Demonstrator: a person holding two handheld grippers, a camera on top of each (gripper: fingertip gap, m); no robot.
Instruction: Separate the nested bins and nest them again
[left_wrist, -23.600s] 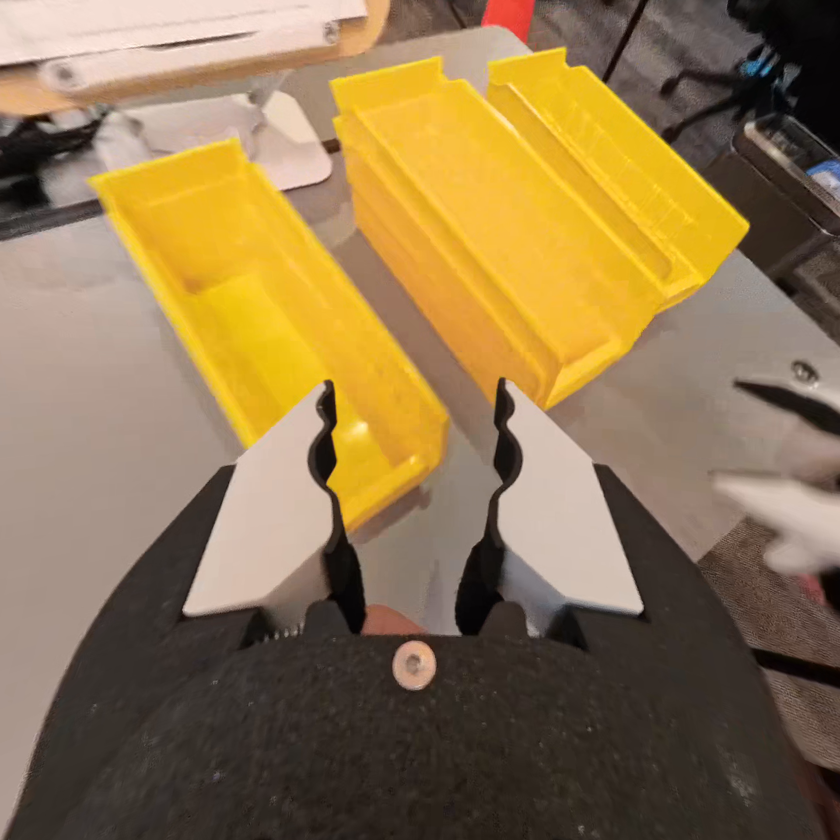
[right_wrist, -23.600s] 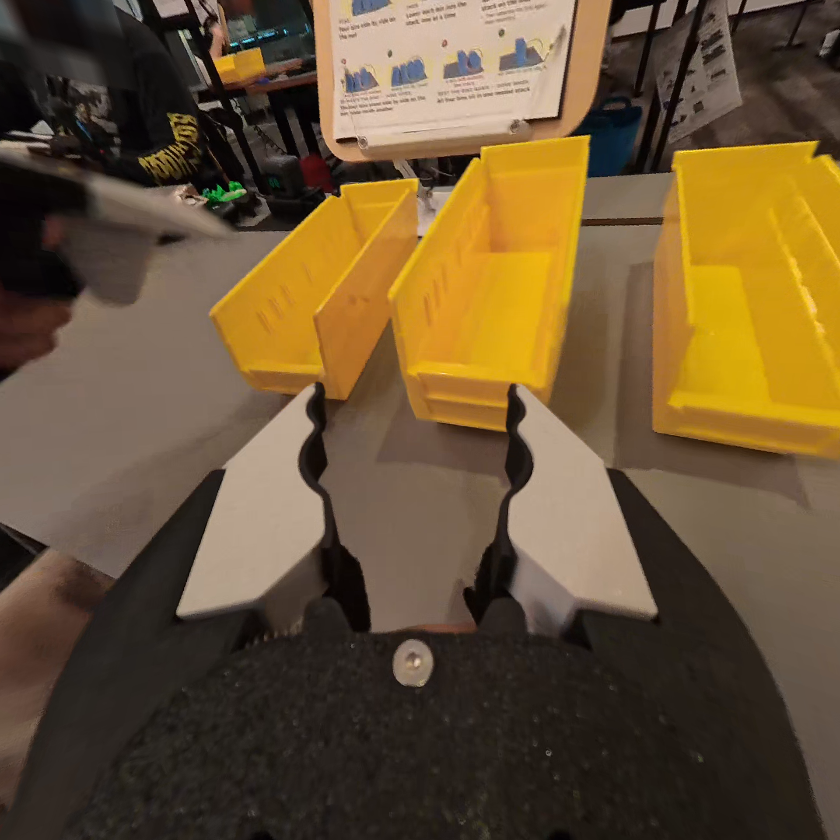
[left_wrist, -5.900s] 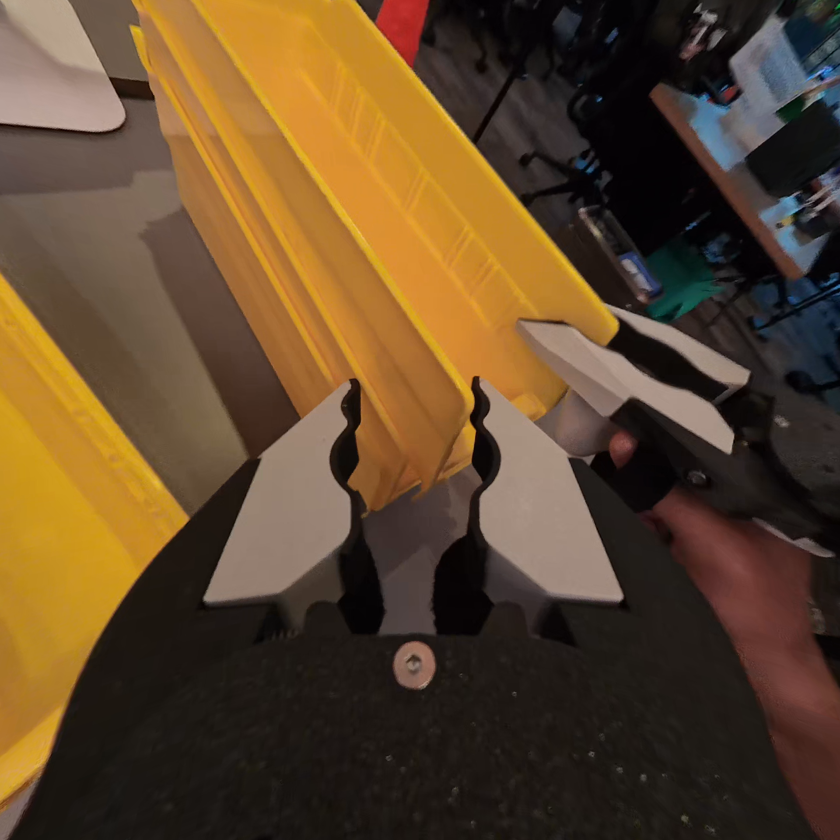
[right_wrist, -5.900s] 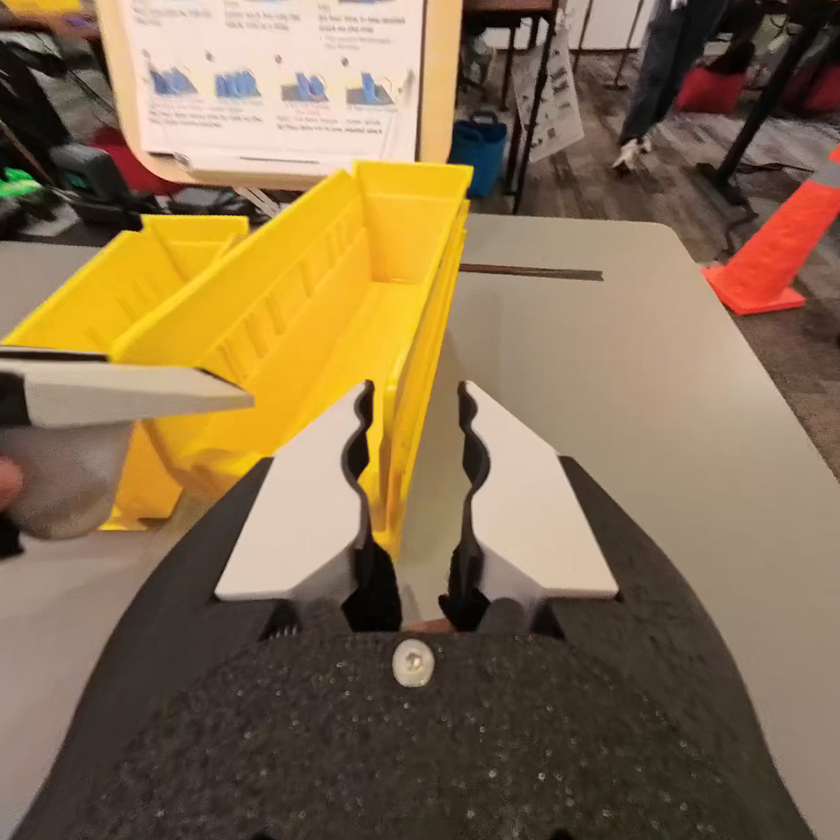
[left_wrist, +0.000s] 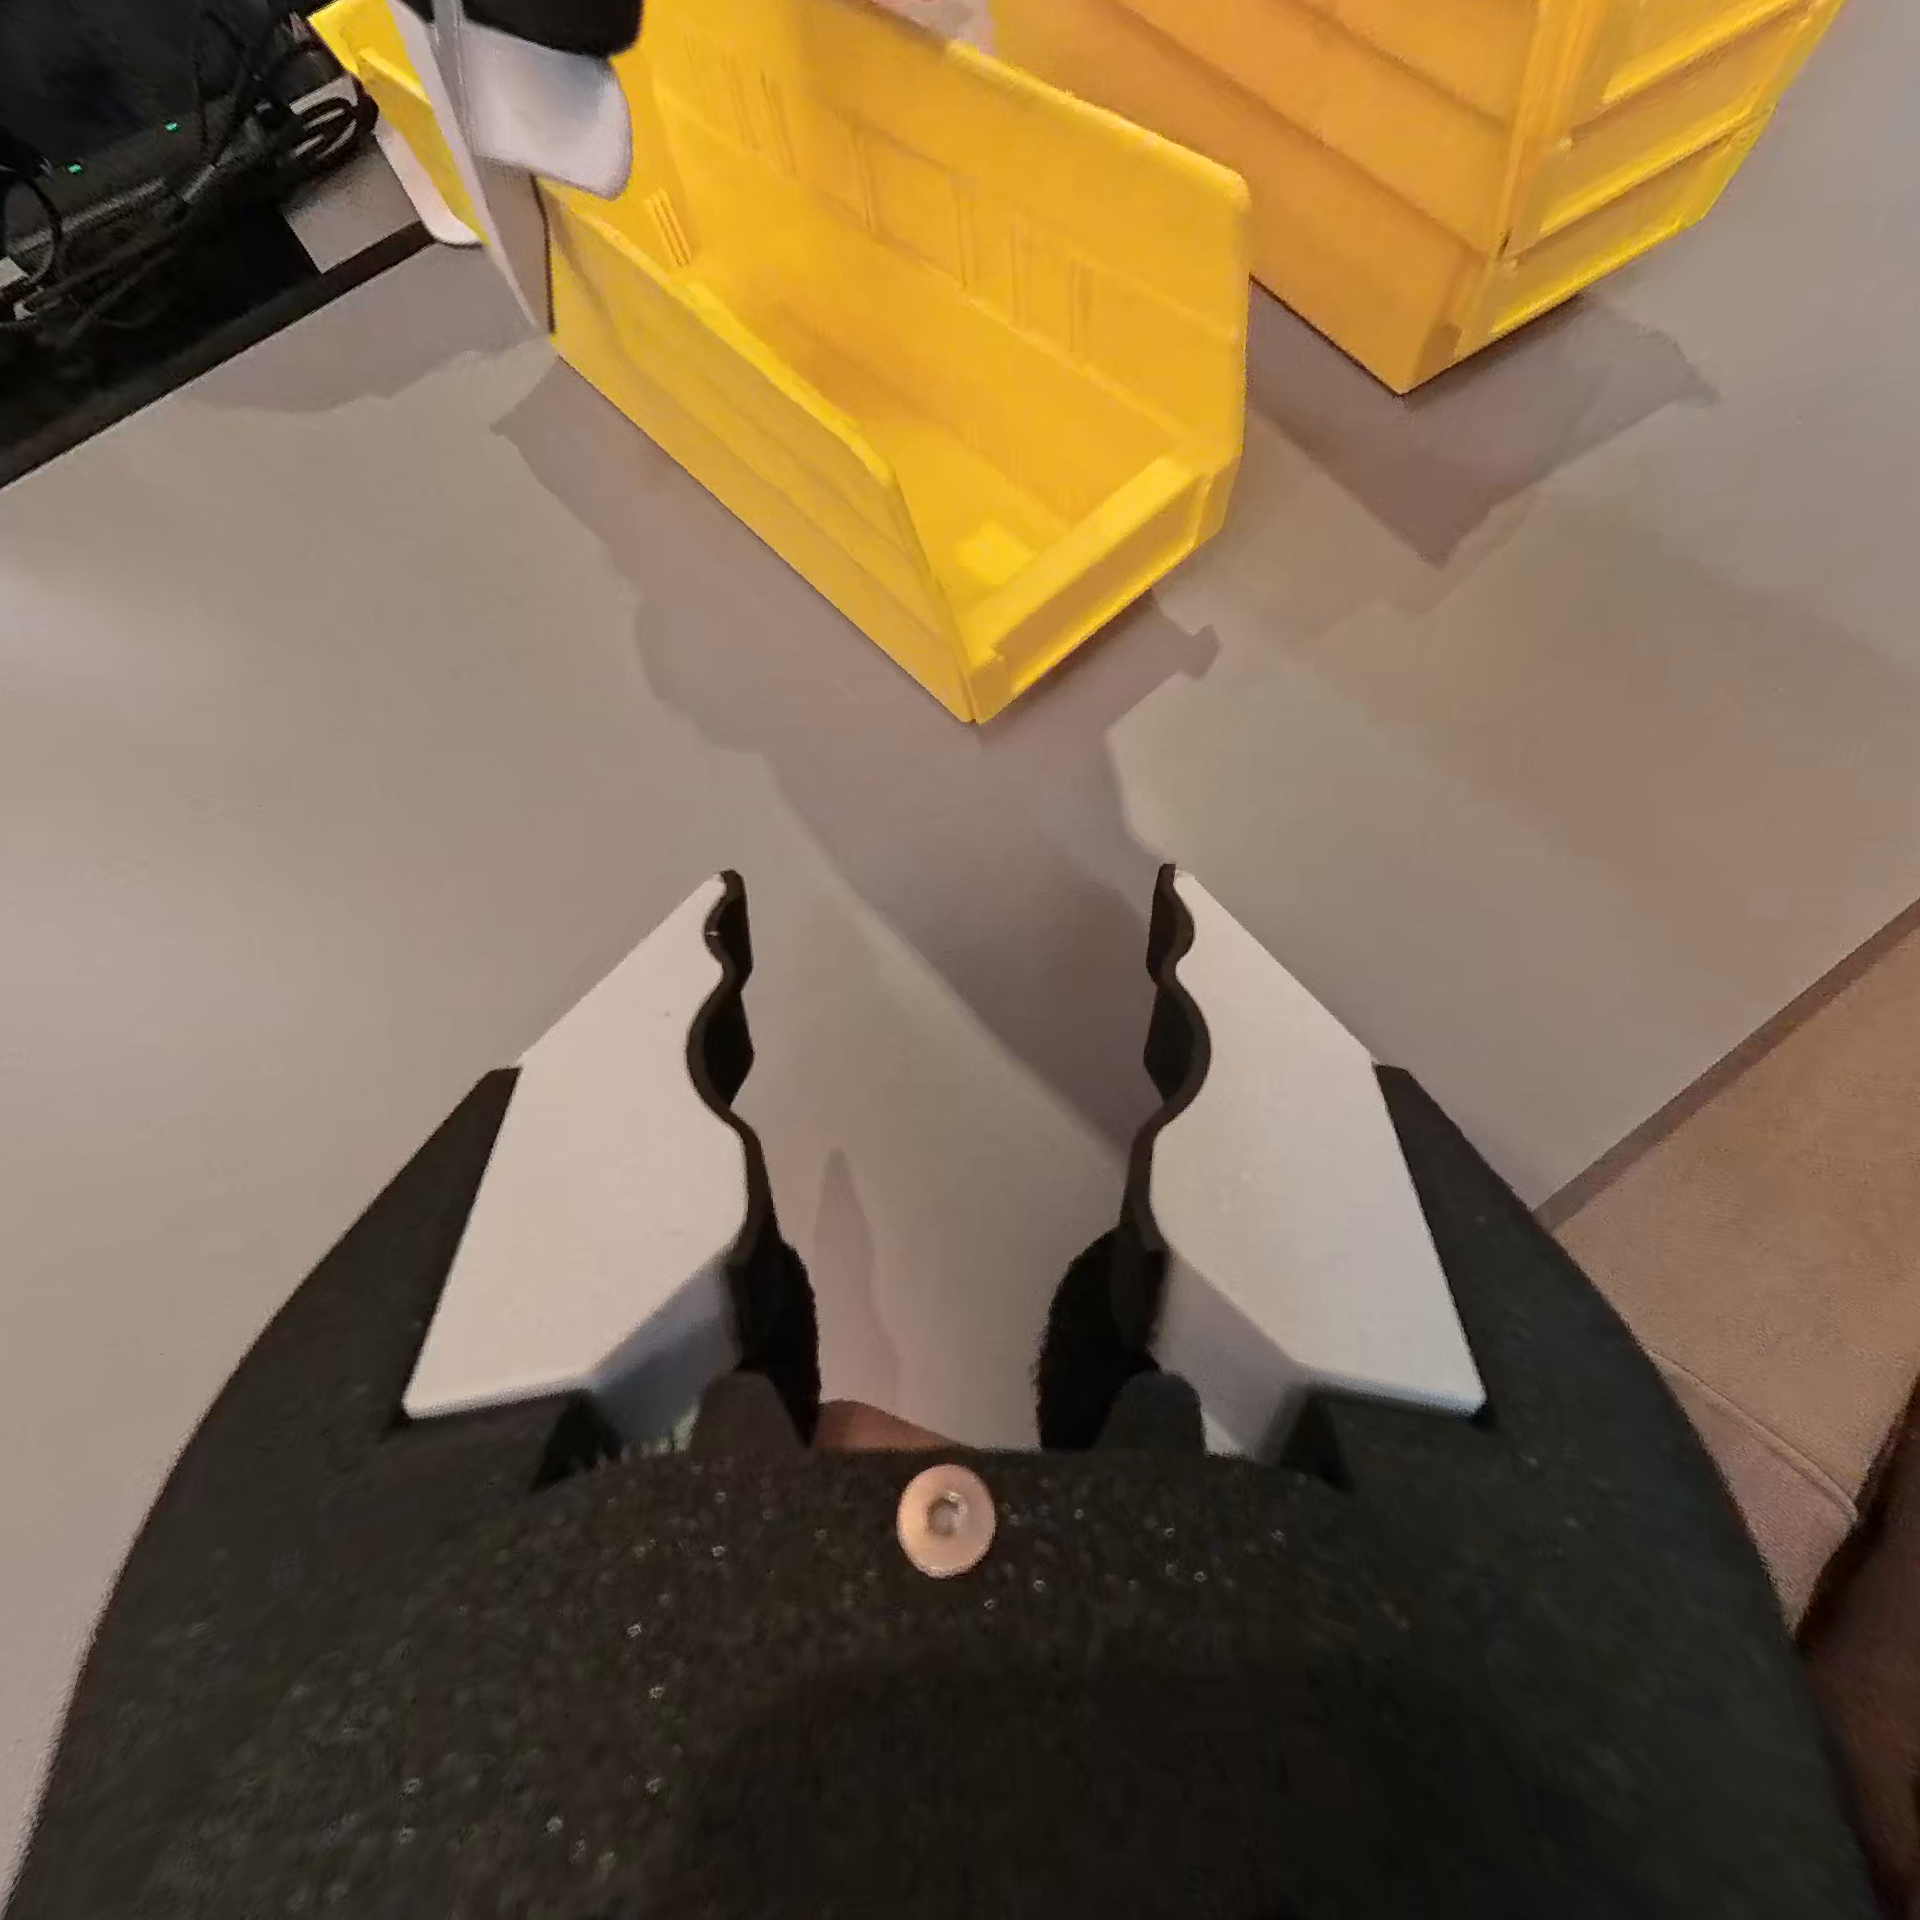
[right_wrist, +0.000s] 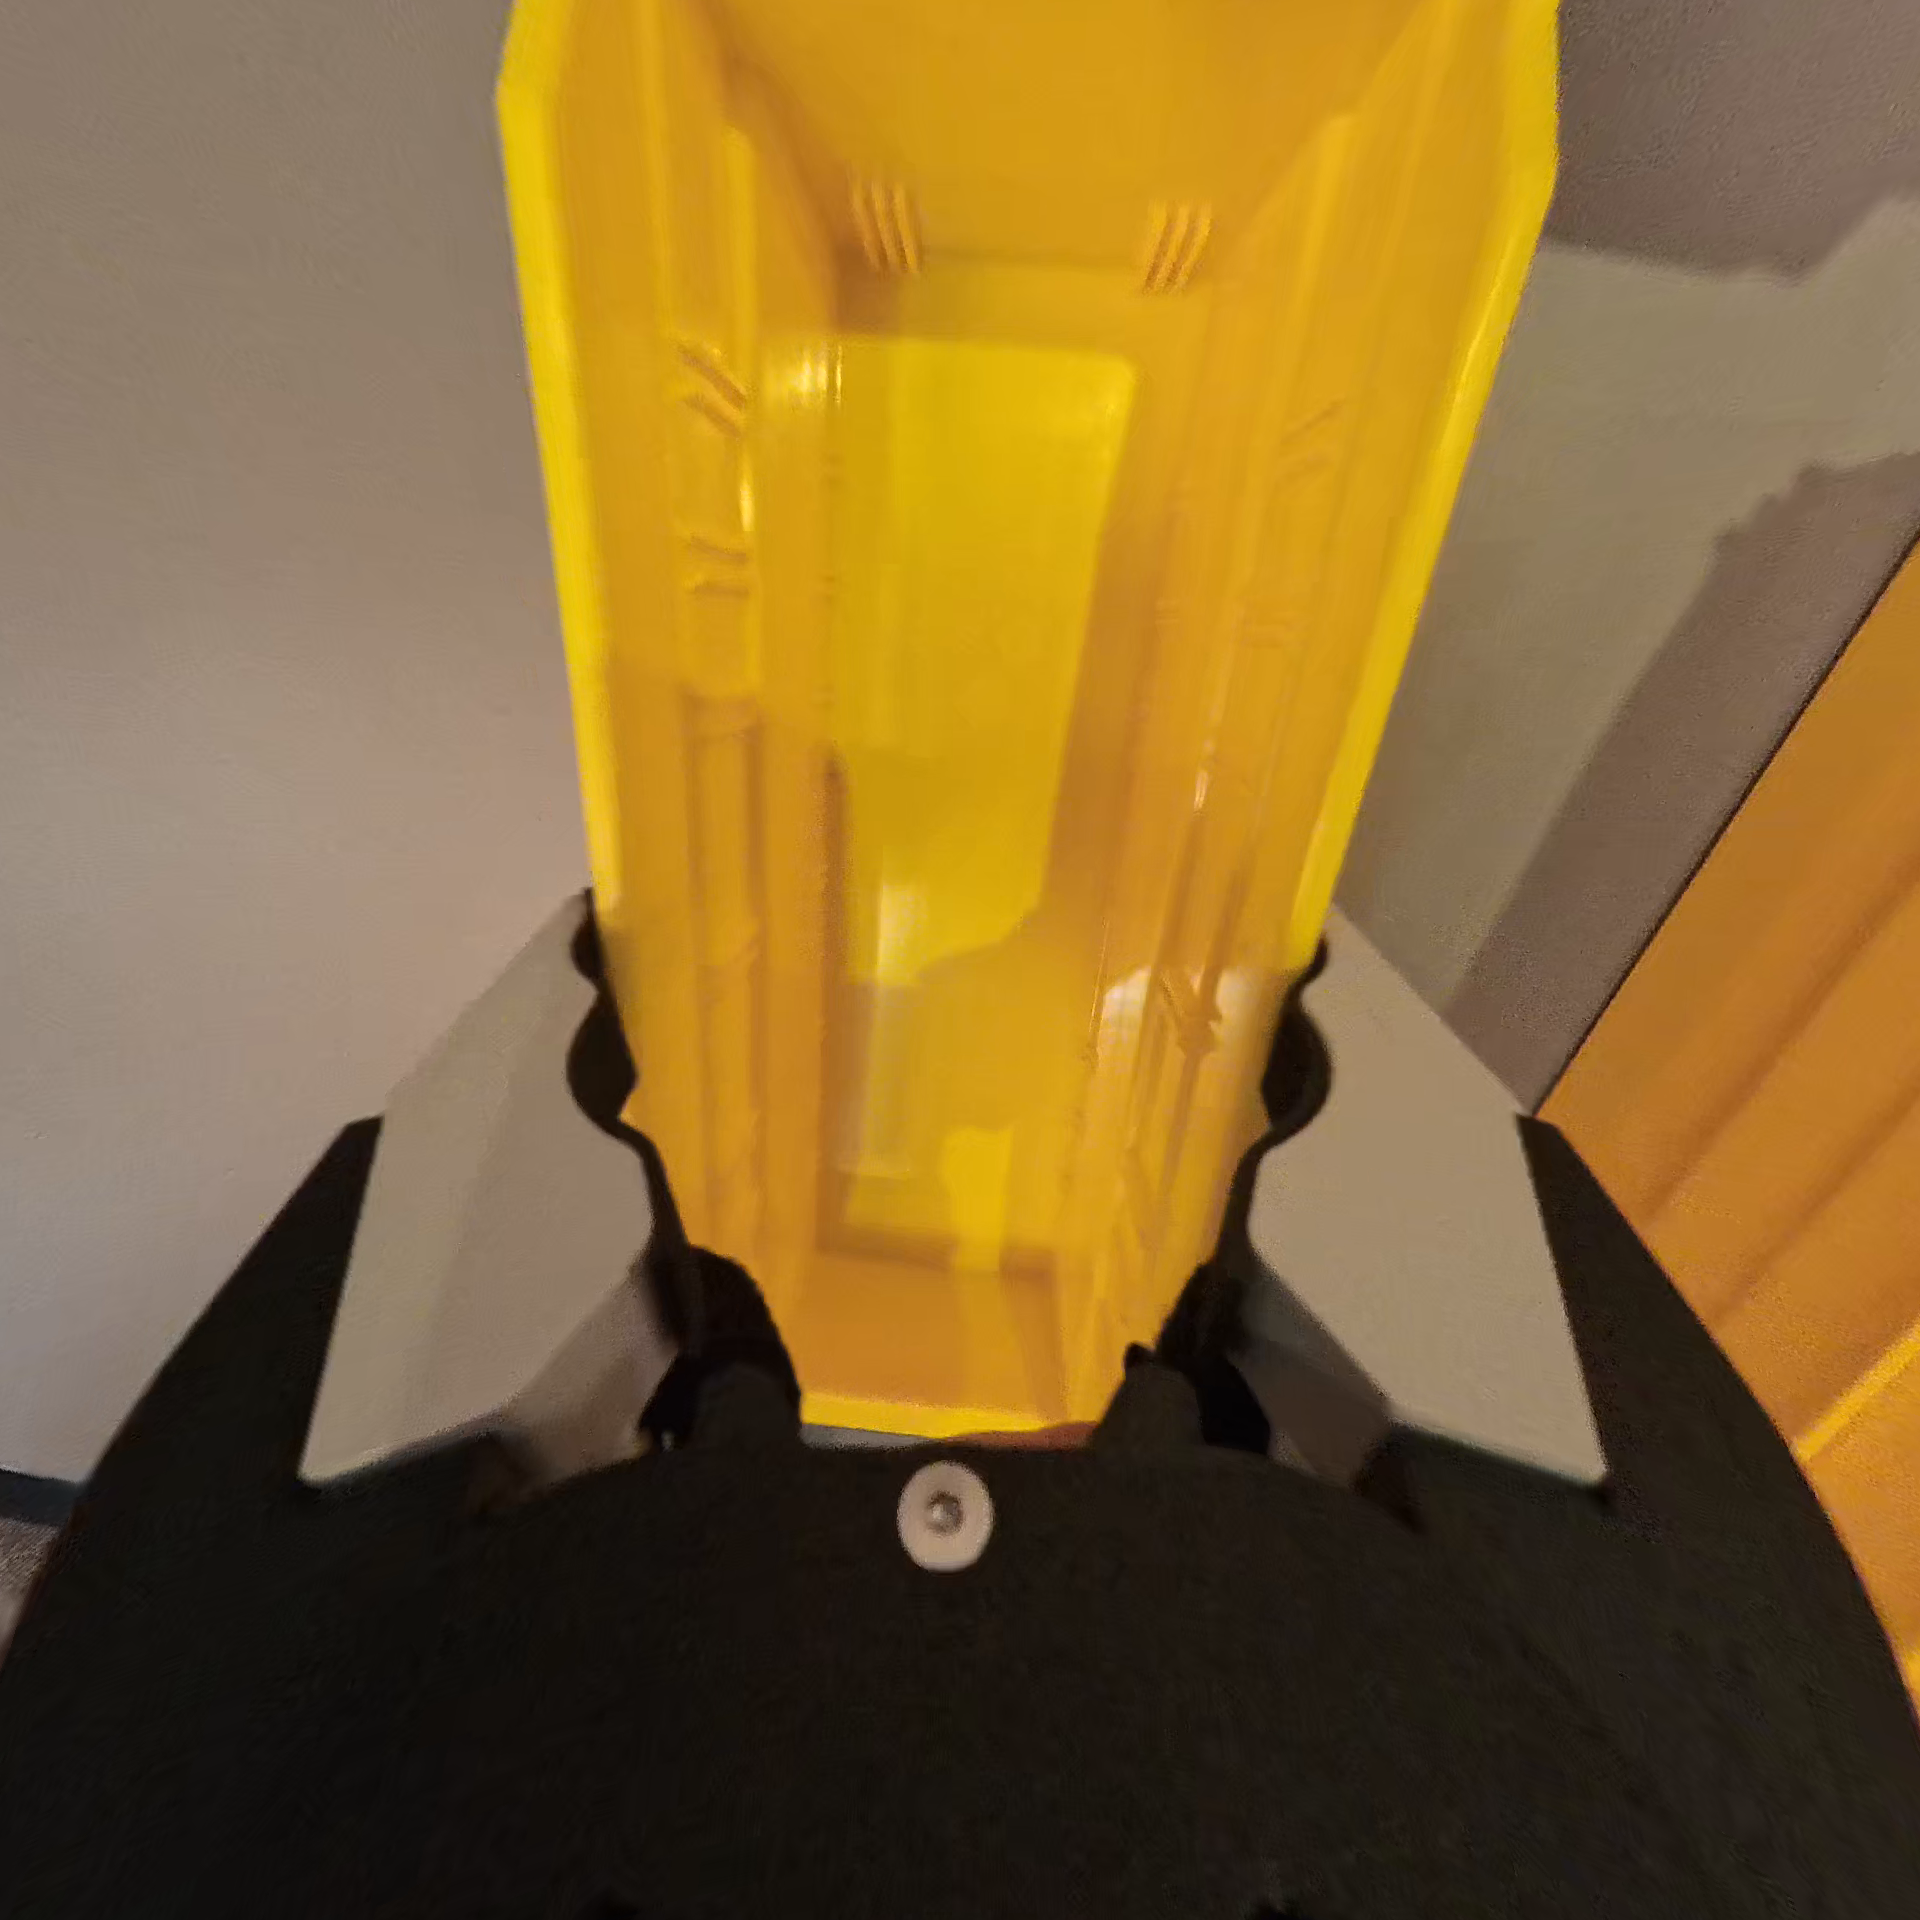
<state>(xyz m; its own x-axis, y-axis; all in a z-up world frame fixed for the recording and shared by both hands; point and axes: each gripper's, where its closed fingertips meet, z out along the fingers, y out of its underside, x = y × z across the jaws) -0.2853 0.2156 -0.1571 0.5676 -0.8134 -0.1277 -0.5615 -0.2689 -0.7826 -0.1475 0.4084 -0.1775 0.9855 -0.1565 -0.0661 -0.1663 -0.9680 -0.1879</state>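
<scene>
**Last loose bin gripped, stack waiting**

A smooth grey tabletop (left_wrist: 312, 779) fills both views, with a dark shelf of cables beyond its far edge. On it sits a single long yellow plastic bin (left_wrist: 935, 416), open side up, and just beside it to the right a stack of nested yellow bins (left_wrist: 1455, 177).

Our left gripper (left_wrist: 945, 904) hovers over bare table with its fingers spread wide and nothing between them. Our right gripper (right_wrist: 951, 956) is at the far end of the single bin, its fingers spread to the bin's full width and pressed against both side walls; the right wrist view is blurred, so we cannot be sure how firm that grip is, though it looks like a hold.

We judge the re-nesting to be under way, with this the last loose bin. The next move calls for lifting it level, aligning it over the stack, and lowering it straight so the walls slide in without jamming.
</scene>
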